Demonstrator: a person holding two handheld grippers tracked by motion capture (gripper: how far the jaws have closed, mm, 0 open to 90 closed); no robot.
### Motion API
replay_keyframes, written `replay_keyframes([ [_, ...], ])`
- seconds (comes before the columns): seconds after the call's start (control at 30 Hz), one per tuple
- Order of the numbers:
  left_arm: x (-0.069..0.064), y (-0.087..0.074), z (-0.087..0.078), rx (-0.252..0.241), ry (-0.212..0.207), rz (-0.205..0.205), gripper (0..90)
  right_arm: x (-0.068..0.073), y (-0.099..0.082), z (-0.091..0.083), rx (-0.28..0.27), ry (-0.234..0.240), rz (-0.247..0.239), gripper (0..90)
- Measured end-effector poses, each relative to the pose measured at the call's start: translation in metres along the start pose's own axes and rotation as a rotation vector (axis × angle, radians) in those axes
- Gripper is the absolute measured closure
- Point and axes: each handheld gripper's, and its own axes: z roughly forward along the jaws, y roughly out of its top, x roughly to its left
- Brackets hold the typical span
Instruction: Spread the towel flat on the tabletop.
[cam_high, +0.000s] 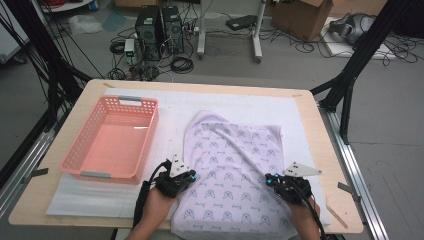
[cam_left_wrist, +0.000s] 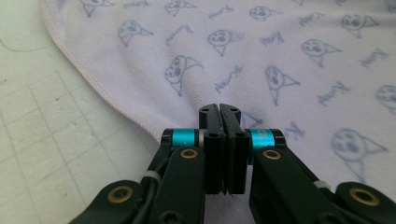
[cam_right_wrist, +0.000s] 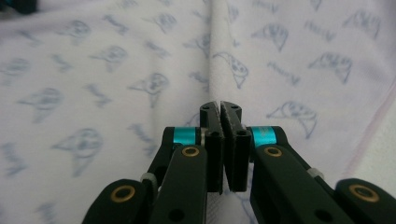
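A pale lilac cloth (cam_high: 230, 165) printed with small blue faces lies spread on the white mat, its near edge hanging off the table front. My left gripper (cam_high: 192, 176) sits at the cloth's left hem, shut, jaws pressed together. In the left gripper view the shut jaws (cam_left_wrist: 219, 108) point over the cloth (cam_left_wrist: 261, 56) just inside its stitched hem, and no fabric shows between them. My right gripper (cam_high: 269, 179) rests over the cloth's right part, also shut. From the right gripper view its tips (cam_right_wrist: 220, 105) hover above a fold line in the cloth (cam_right_wrist: 116, 70).
A pink plastic basket (cam_high: 152, 135) stands on the left of the white mat (cam_high: 165, 102), close to my left hand. The wooden table (cam_high: 320, 135) ends just right of the cloth. Black frame poles, cables and computer towers stand on the floor beyond.
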Motion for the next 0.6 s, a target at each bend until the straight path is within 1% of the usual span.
replay_keyframes([
  [0.03, -0.001, -0.001, -0.004, -0.004, -0.012, -0.002, 87.9, 0.002, 0.000, -0.005, -0.011, 0.009, -0.013, 88.1],
  [0.07, -0.001, -0.003, -0.007, -0.010, -0.014, -0.004, 87.8, 0.005, -0.001, -0.010, -0.017, 0.020, -0.023, 88.1],
  [0.1, -0.003, -0.005, -0.013, -0.021, -0.023, -0.009, 87.6, 0.007, -0.002, -0.014, -0.020, 0.028, -0.027, 88.1],
  [0.13, -0.005, -0.007, -0.017, -0.026, -0.031, -0.007, 87.5, 0.011, -0.004, -0.019, -0.022, 0.040, -0.042, 88.1],
  [0.2, -0.008, -0.012, -0.024, -0.029, -0.045, -0.008, 87.3, 0.016, -0.008, -0.026, -0.017, 0.055, -0.055, 88.1],
  [0.23, -0.010, -0.015, -0.027, -0.027, -0.054, -0.001, 87.2, 0.019, -0.011, -0.030, -0.014, 0.064, -0.054, 88.1],
  [0.3, -0.013, -0.021, -0.032, -0.026, -0.067, -0.003, 87.0, 0.024, -0.018, -0.036, 0.008, 0.091, -0.050, 88.1],
  [0.33, -0.014, -0.023, -0.034, -0.023, -0.072, -0.002, 86.9, 0.026, -0.022, -0.038, 0.017, 0.092, -0.054, 88.1],
  [0.37, -0.015, -0.025, -0.036, -0.024, -0.079, -0.007, 86.6, 0.029, -0.025, -0.040, 0.031, 0.104, -0.051, 88.1],
  [0.4, -0.016, -0.027, -0.037, -0.021, -0.085, -0.003, 86.0, 0.031, -0.029, -0.042, 0.050, 0.112, -0.046, 88.1],
  [0.43, -0.016, -0.028, -0.038, -0.026, -0.092, -0.010, 84.9, 0.032, -0.031, -0.043, 0.064, 0.113, -0.043, 88.0],
  [0.47, -0.016, -0.028, -0.039, -0.026, -0.095, -0.011, 82.3, 0.033, -0.035, -0.044, 0.086, 0.127, -0.031, 87.7],
  [0.5, -0.016, -0.027, -0.039, -0.037, -0.096, -0.019, 77.2, 0.033, -0.036, -0.044, 0.099, 0.142, -0.019, 86.6],
  [0.53, -0.014, -0.025, -0.039, -0.048, -0.098, -0.035, 69.3, 0.032, -0.037, -0.044, 0.094, 0.143, -0.023, 83.3],
  [0.57, -0.013, -0.023, -0.037, -0.057, -0.099, -0.038, 64.1, 0.031, -0.035, -0.045, 0.073, 0.131, -0.016, 75.9],
  [0.6, -0.012, -0.020, -0.035, -0.069, -0.092, -0.039, 59.7, 0.028, -0.032, -0.045, 0.045, 0.121, -0.003, 70.5],
])
